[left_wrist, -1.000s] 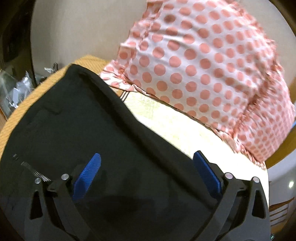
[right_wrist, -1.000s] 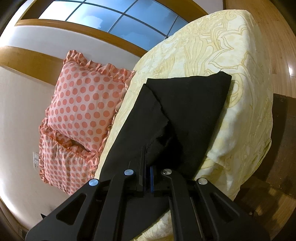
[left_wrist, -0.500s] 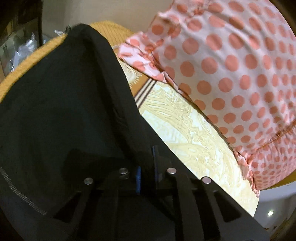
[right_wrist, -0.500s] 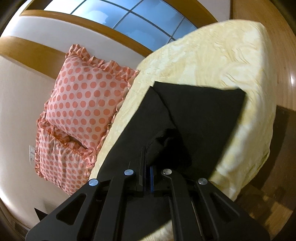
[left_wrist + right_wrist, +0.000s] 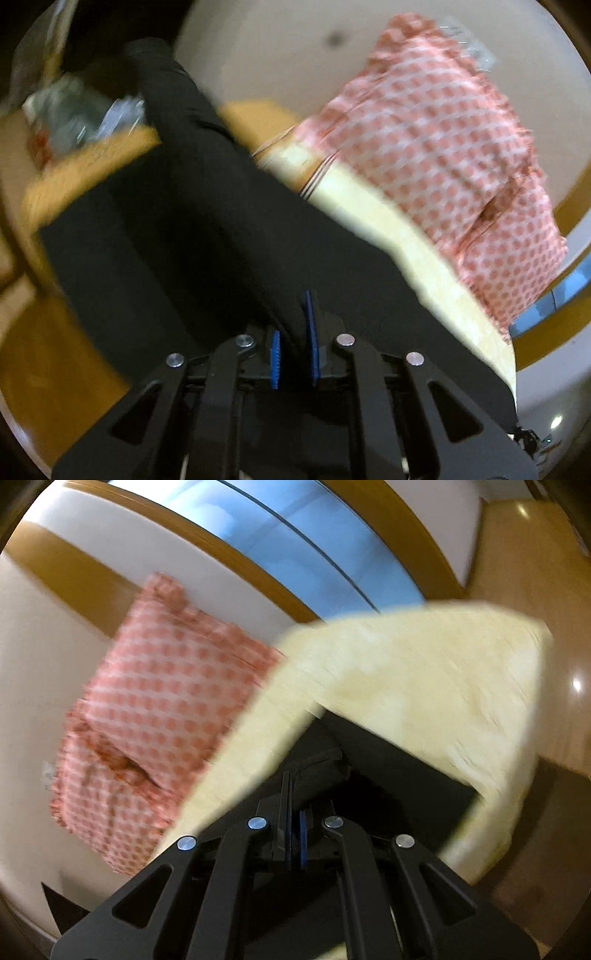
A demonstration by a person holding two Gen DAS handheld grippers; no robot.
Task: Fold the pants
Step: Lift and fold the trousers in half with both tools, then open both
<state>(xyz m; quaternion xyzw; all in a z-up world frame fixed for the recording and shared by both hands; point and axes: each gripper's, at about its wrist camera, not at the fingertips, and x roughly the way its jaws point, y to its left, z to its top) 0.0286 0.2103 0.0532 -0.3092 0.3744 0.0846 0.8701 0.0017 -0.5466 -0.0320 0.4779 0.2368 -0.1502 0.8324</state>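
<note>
Black pants (image 5: 192, 229) lie across a pale yellow bed (image 5: 417, 258). My left gripper (image 5: 293, 343) is shut on a raised fold of the black cloth, which runs up and away to the upper left. In the right wrist view my right gripper (image 5: 294, 830) is shut on another bunch of the pants (image 5: 399, 786), lifted above the bed (image 5: 424, 672). Both views are blurred by motion.
Pink polka-dot pillows (image 5: 443, 140) lean on the wall behind the bed; they also show in the right wrist view (image 5: 155, 709). A window (image 5: 314, 542) with a wooden frame is beyond. Clutter (image 5: 70, 110) sits at the left. Wooden floor (image 5: 535, 572) lies past the bed's edge.
My left gripper went from open over the pants to shut on a fold, then lifted and pulled back. My right gripper, shut throughout, lifted its part of the pants; both views swung.
</note>
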